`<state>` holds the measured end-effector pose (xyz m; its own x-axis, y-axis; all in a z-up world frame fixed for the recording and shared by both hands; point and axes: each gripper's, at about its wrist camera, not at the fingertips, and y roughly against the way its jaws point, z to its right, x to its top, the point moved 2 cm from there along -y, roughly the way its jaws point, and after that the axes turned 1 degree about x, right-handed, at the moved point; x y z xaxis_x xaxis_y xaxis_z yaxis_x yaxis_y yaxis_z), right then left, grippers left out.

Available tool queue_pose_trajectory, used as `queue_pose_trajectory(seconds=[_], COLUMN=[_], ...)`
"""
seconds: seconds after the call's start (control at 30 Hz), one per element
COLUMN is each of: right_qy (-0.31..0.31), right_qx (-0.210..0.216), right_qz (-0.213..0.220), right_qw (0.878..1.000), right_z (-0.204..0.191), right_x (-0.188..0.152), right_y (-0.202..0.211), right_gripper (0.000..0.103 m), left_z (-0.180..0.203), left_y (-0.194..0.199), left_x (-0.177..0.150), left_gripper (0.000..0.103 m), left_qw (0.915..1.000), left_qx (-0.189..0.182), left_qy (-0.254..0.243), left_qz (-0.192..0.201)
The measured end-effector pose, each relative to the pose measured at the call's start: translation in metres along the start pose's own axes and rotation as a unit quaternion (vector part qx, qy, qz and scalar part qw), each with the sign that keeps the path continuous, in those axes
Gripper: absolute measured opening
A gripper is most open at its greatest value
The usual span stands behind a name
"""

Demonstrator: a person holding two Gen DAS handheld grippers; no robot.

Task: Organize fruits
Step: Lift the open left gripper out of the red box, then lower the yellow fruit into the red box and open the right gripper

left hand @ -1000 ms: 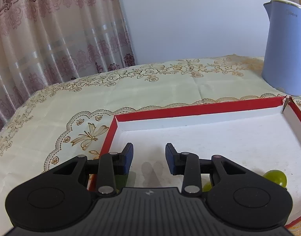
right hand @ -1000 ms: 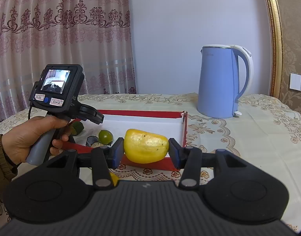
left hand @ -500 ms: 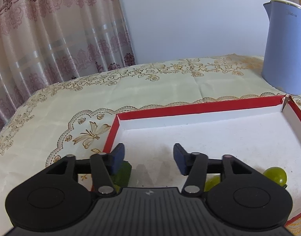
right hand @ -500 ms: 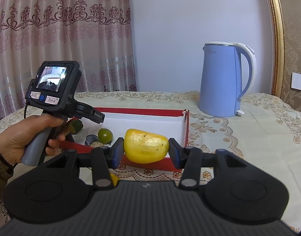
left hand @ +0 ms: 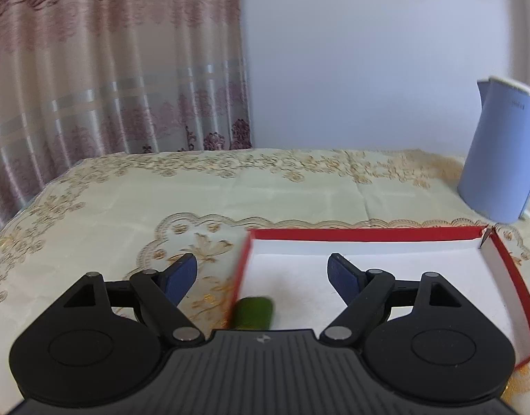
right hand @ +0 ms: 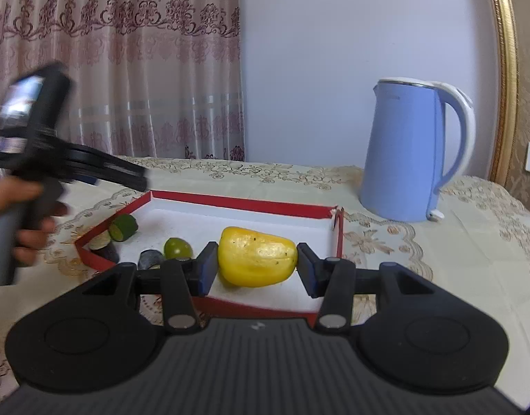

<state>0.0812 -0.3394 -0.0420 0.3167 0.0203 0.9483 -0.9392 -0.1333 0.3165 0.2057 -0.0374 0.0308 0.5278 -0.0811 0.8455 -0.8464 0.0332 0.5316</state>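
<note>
Right gripper (right hand: 257,265) clamps a yellow fruit (right hand: 257,256), pads on both its ends, held over the near rim of the red tray (right hand: 244,204); not set down yet, as far as I can judge. Left gripper (left hand: 262,275): jaws opening, nothing between the pads, a green piece (left hand: 254,315) lying just below and ahead of it in the tray's left corner. It looks just released there.

Done so far, by how things lie: in the right view the tray holds a cut green piece (right hand: 124,227) at the left corner, a small lime (right hand: 177,248) nearer the middle, and two dark pieces, one (right hand: 105,246) by the left rim, one (right hand: 151,259) beside the lime. Left to do: the yellow fruit still has to go in. No other loose fruit visible on the surface (right hand: 438,242), so the task seems close to finished.

Hard to make out: the left gripper and the hand (right hand: 26,221) on it are smeared by motion in the right view. The green piece is half hidden behind the gripper body in the left view, also blurred. What the dark pieces are, cannot tell. The tray's near edge is hidden by the right gripper. Blue kettle (right hand: 408,148) stands behind the tray, apart from it.
</note>
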Motion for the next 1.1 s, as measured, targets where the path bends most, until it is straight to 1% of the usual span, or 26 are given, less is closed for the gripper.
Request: queue_pose_trajectory(seconds=[0.1,0.17,0.37,0.43,0.63,0.93,1.0,1.1], right_qy=[0.003,0.003,0.01,0.01,0.019,0.004,0.006,-0.003], right_qx=[0.0,0.0,-0.008,-0.008,-0.013,-0.026,-0.031,-0.035], right_qz=[-0.003,-0.013,-0.028,-0.03,-0.036,-0.052,-0.058,-0.075], right_qw=[1.0,1.0,1.0,0.999,0.999,0.998,0.998,0.997], right_z=[0.004,0.007,0.009,0.008,0.005,0.015,0.017,0.02], right_x=[0.005,0.008,0.014,0.016,0.017,0.022,0.024,0.026], right_y=[-0.017,-0.028,-0.056,-0.061,-0.071,-0.093,-0.103,-0.12], right_gripper=[0.046,0.046,0.046,0.046,0.046,0.046,0.046,0.046], left_z=[-0.018,-0.028,-0.051,-0.056,-0.062,-0.06,-0.057,-0.052], left_y=[0.021,0.033,0.06,0.068,0.083,0.098,0.102,0.106], left_x=[-0.011,-0.02,-0.043,-0.05,-0.069,-0.09,-0.093,-0.099], left_gripper=[0.086,0.086,0.086,0.086,0.086,0.087,0.091,0.095], left_qw=[0.9998,0.9997,0.9973,0.9967,0.9975,0.9984,0.9982,0.9979], left_qx=[-0.009,-0.013,-0.061,-0.069,-0.065,-0.044,-0.046,-0.047], left_qy=[0.013,0.016,0.036,0.036,0.0,-0.026,-0.031,-0.039], left_qz=[0.008,0.012,0.019,0.024,0.027,0.025,0.023,0.02])
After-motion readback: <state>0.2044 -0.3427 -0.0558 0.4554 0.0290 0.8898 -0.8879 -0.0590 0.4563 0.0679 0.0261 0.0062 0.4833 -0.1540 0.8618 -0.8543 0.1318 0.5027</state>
